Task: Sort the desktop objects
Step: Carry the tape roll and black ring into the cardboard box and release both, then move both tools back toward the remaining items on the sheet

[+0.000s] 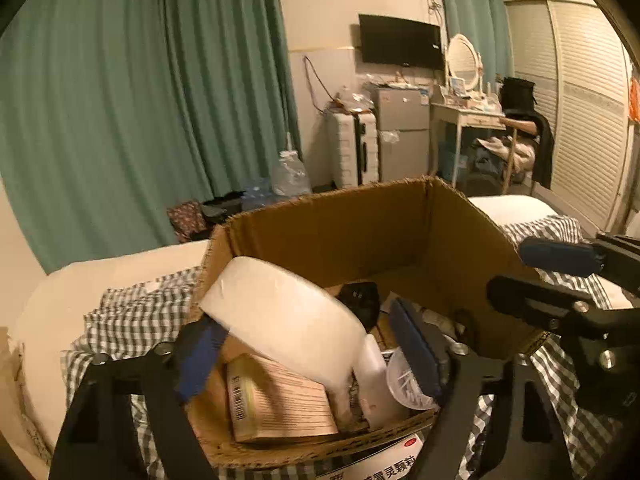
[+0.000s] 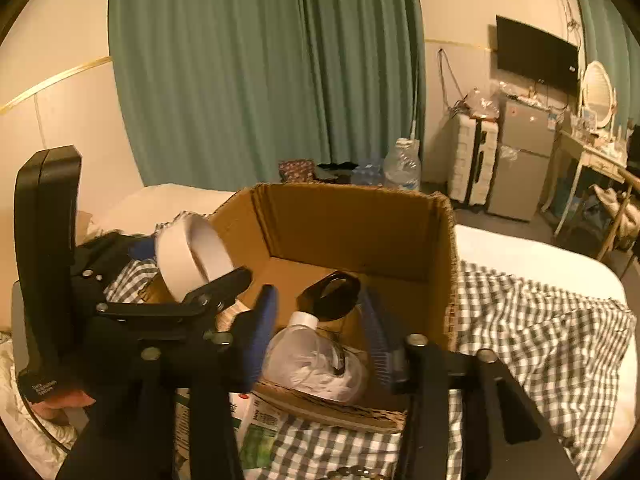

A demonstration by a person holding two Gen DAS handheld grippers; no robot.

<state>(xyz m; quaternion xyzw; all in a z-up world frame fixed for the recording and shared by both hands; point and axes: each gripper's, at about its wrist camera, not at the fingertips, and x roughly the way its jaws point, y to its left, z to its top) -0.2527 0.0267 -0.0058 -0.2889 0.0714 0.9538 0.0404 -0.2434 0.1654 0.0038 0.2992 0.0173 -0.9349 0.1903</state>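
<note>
The left tool (image 1: pixel 308 348) is wide open around the white tape roll (image 1: pixel 280 320), and the right tool (image 2: pixel 320 336) half open around the clear bottle (image 2: pixel 316 360). Both things sit in the cardboard box (image 1: pixel 360 224) on the bed. Lift away slowly so nothing tips out.

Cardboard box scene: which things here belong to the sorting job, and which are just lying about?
Job: cardboard box, white tape roll, clear plastic bottle, black object, printed carton, medicine packet beside the box.
Lying about: checked cloth, green curtains, suitcase, fridge, wall television, dressing table.
</note>
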